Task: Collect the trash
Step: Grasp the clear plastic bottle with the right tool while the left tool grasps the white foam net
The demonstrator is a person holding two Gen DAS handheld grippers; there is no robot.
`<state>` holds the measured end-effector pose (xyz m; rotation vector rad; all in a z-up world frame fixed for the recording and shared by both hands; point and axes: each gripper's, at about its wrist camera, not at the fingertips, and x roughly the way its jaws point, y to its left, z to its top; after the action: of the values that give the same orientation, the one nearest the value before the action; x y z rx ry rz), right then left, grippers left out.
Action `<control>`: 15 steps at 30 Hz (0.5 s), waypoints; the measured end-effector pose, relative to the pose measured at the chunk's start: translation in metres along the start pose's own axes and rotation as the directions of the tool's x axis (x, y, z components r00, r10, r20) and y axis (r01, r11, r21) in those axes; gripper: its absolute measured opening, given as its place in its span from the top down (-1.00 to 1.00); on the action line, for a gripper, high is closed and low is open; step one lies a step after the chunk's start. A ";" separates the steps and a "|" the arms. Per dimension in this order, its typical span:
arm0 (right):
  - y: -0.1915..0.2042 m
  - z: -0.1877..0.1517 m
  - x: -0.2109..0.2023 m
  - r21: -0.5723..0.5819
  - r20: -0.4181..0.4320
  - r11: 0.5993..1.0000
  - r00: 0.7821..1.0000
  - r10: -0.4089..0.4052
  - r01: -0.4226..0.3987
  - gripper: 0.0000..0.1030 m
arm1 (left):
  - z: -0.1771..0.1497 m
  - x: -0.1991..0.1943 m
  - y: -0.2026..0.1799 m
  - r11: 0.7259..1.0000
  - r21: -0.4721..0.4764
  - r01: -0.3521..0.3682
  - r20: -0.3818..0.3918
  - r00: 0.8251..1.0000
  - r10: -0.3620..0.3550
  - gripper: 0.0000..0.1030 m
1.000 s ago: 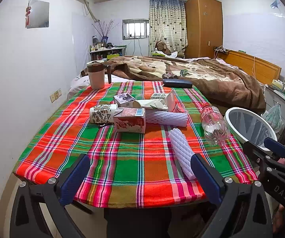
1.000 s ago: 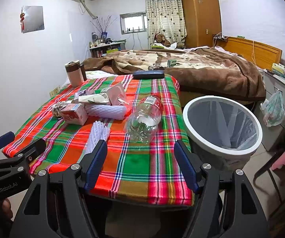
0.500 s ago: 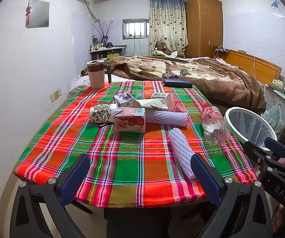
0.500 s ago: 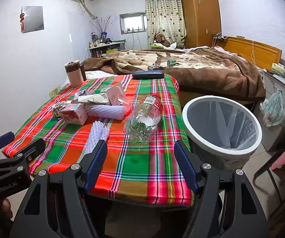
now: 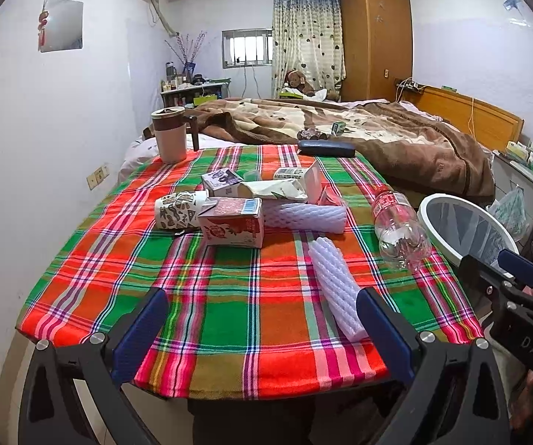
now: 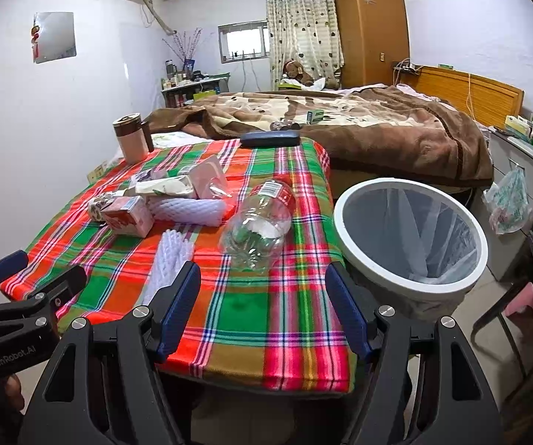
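Observation:
Trash lies on a table with a plaid cloth (image 5: pixel 229 296): a clear plastic bottle (image 5: pixel 400 230) (image 6: pixel 259 222) on its side near the right edge, a white foam sleeve (image 5: pixel 335 285) (image 6: pixel 170 263) near the front, a second foam sleeve (image 5: pixel 307 217), a red carton (image 5: pixel 233 224) (image 6: pixel 125 217), a patterned paper cup (image 5: pixel 177 213) and more cartons behind. A white-rimmed bin (image 6: pixel 411 237) (image 5: pixel 463 226) with a clear liner stands right of the table. My left gripper (image 5: pixel 259 330) is open at the table's front edge. My right gripper (image 6: pixel 262 307) is open before the front right corner, empty.
A pink-and-brown mug (image 5: pixel 170 133) and a dark case (image 5: pixel 326 148) sit at the table's far end. A bed with a brown blanket (image 5: pixel 378 137) lies behind. A white wall runs along the left. A pink stool (image 6: pixel 526 311) and plastic bag (image 6: pixel 507 200) are at the right.

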<state>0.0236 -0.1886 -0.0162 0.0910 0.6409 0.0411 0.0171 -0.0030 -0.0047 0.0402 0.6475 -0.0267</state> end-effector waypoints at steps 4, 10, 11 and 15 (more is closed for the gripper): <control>-0.004 0.005 0.006 0.007 0.003 1.000 1.000 -0.007 0.007 -0.38 | 0.003 0.009 -0.004 1.000 0.007 0.018 -0.010 1.000 -0.018 -0.99; -0.011 0.027 0.026 -0.008 0.011 1.000 1.000 -0.024 0.024 -0.38 | -0.002 0.042 -0.018 0.990 0.003 0.141 -0.108 0.984 -0.140 -0.80; -0.012 0.031 0.032 -0.012 0.002 1.000 1.000 -0.027 0.027 -0.38 | -0.003 0.046 -0.023 0.988 0.013 0.155 -0.119 0.981 -0.153 -0.80; -0.014 0.043 0.057 0.002 -0.034 1.000 0.999 0.016 -0.016 -0.38 | -0.006 0.065 -0.041 0.979 0.050 0.200 -0.174 0.967 -0.188 -0.79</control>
<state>0.0952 -0.2018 -0.0169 0.0968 0.6747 0.0573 0.0636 -0.0440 -0.0500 0.0444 0.8177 -0.2368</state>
